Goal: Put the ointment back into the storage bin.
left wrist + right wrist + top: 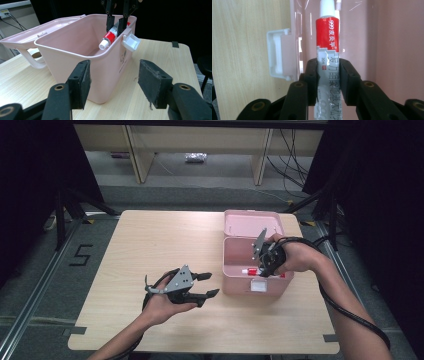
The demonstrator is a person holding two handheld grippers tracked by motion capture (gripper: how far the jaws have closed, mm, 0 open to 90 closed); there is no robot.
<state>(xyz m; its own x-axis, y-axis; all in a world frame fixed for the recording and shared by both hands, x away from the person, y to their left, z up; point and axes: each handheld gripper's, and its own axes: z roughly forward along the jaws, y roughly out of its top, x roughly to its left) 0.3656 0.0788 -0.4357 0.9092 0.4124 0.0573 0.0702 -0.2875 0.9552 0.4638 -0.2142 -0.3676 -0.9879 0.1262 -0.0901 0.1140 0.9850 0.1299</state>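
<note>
A pink plastic box stands open at the table's right, its lid folded back. My right gripper reaches down into it, shut on a red and white tube. In the right gripper view the pads squeeze the tube near its silver end, white cap pointing away. The left gripper view shows the tube tilted just below the box rim, held by the right gripper. My left gripper hovers open just left of the box, nothing between its jaws.
A white latch hangs open on the box's front wall, also seen as the white latch beside the tube. The wooden table lies bare to the left. Shelving legs and cables stand beyond its far edge.
</note>
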